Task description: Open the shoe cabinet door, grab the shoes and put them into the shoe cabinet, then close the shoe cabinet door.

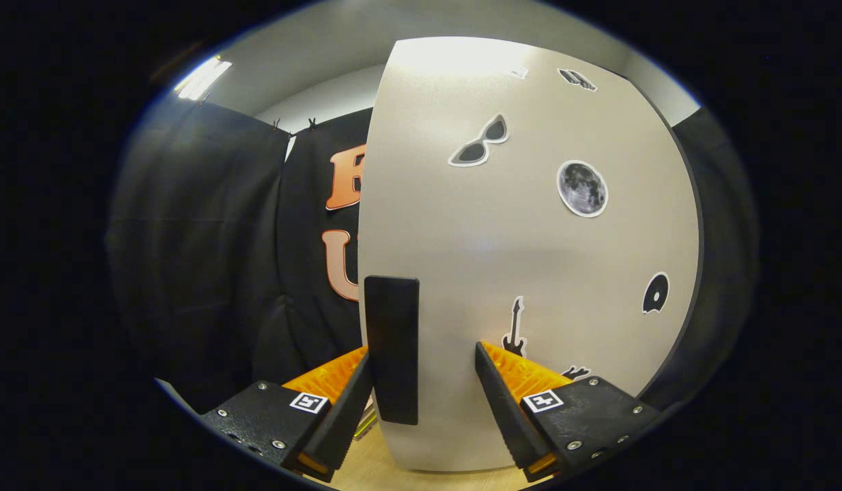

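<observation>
Black-cloth booth, wood floor below; the cabinet door [530, 273] stands right ahead of my hand-held gripper [424, 382]. Fingers are spread, straddling the door's handle [392, 348] without clamping it. Door looks stiff, smooth and light, so I'd pinch the handle, not the slick panel.

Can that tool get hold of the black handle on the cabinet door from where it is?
Probably yes: the tool is open, the black handle stands between its fingers at the cabinet door edge, nothing blocking.
</observation>
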### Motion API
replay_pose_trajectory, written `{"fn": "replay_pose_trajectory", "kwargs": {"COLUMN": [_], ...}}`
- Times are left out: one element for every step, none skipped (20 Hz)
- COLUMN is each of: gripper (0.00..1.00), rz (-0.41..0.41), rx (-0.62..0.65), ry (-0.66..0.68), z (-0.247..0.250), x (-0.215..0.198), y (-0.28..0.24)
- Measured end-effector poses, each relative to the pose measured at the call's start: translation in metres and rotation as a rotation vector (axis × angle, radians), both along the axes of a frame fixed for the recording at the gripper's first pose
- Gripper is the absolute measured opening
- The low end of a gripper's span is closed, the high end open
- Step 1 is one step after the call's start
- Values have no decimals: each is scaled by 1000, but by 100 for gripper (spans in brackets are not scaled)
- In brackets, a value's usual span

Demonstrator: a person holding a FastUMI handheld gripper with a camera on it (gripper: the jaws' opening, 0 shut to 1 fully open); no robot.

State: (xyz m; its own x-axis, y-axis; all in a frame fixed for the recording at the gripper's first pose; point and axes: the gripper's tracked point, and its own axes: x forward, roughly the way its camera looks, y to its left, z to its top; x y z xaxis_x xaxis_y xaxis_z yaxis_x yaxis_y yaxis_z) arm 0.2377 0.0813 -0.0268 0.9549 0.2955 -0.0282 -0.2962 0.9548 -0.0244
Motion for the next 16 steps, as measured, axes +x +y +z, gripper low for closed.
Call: {"fn": "replay_pose_trajectory", "kwargs": {"gripper": [89, 89, 89, 89, 89, 89, 89, 89, 89, 89, 89, 89, 89, 89, 89, 89], "rz": [-7, -13, -21, -27, -34, -42, -49, -54, -58, -63, -70, -76, -82, -88, -90, -88], "rx": [4, 4, 5, 8, 9, 11, 12, 15, 16, 19, 20, 21, 18, 21, 26, 36], "ry": [-1, 1, -1, 2, 1, 1, 0, 3, 3, 3, 5, 1, 3, 1, 4, 11], "z": [0, 0, 0, 0, 1, 1, 0, -1, -1, 0, -1, 0, -1, -1, -1, -1], "x": [0, 1, 3, 4, 5, 6, 6, 6, 6, 5, 6, 6, 8, 9, 8, 7], "y": [0, 0, 1, 2, 2, 2, 3, 3, 3, 3, 4, 4, 4, 5, 5, 6]}}
